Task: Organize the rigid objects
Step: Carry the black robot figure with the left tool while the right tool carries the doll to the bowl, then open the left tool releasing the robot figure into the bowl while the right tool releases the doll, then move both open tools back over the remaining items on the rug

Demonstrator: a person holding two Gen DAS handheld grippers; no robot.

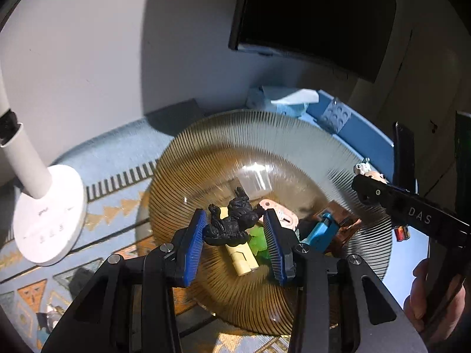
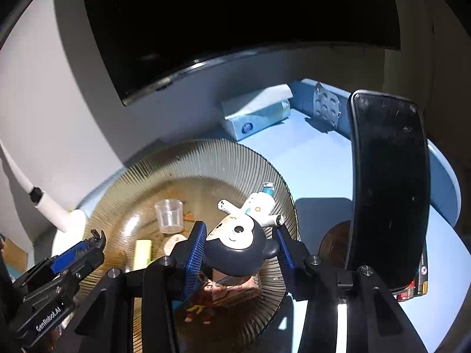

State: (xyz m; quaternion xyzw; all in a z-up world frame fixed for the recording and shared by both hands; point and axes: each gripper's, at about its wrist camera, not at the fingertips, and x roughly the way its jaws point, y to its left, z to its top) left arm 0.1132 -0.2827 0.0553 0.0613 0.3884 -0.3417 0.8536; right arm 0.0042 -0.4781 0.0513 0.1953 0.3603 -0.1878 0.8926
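The left gripper [image 1: 234, 228] pinches a small black animal figurine [image 1: 232, 223] between its blue pads, above the ribbed glass plate [image 1: 265, 135] on the desk [image 2: 318, 176]. The right gripper [image 2: 240, 248] pinches a white and dark cartoon bear figure [image 2: 241, 244] by its head over the same plate, where a clear plastic cup [image 2: 169, 216] and a pale yellow block [image 1: 240, 257] lie.

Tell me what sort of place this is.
Probably a room in a home, on a desk or table against a wall. A dark screen hangs above it, a white desk lamp stands on a patterned cloth, and a tissue box sits behind the ribbed glass plate.
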